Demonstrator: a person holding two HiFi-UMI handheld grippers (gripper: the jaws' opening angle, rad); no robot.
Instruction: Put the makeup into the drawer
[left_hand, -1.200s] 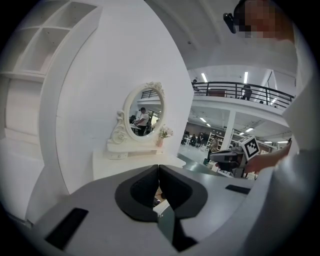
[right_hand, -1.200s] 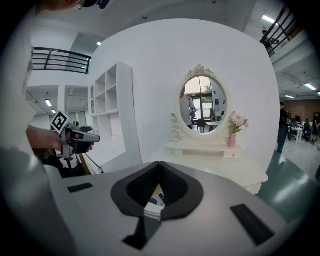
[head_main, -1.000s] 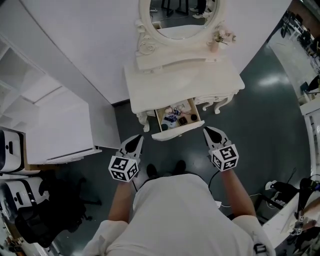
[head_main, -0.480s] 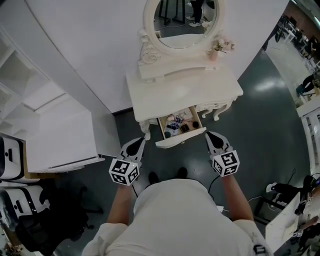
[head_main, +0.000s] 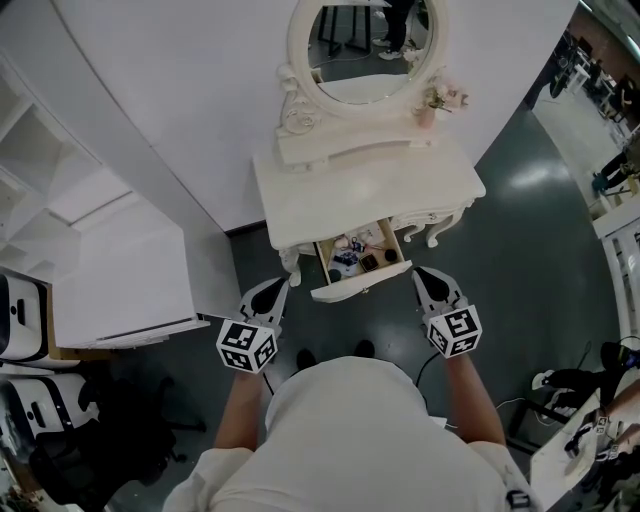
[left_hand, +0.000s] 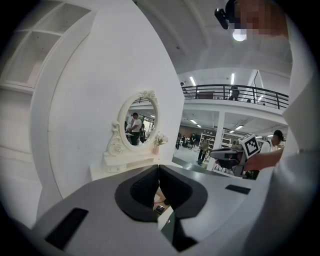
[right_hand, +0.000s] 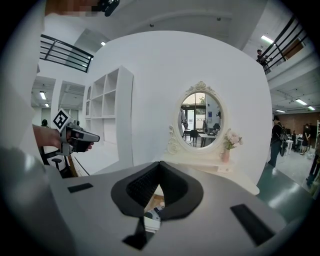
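The white dressing table (head_main: 360, 190) has its drawer (head_main: 362, 281) pulled out, with several small makeup items (head_main: 352, 254) lying inside. In the head view my left gripper (head_main: 278, 285) hangs just left of the drawer front and my right gripper (head_main: 421, 272) just right of it, both apart from it. Each one is shut with nothing between its jaws. In the left gripper view the left gripper (left_hand: 159, 167) has its tips meeting, and a dark compact (left_hand: 159, 209) shows below. The right gripper view shows the right gripper (right_hand: 160, 165) with tips together over the drawer's items (right_hand: 152, 215).
An oval mirror (head_main: 365, 45) and a small flower vase (head_main: 428, 105) stand at the back of the table. A white shelf unit (head_main: 110, 250) is to the left, with black chairs (head_main: 80, 440) near it. The person's shoes (head_main: 305, 357) are on the dark floor.
Both grippers have lifted slightly and stay shut on either side of the open drawer. The head view has shifted a little; the drawer has not moved.
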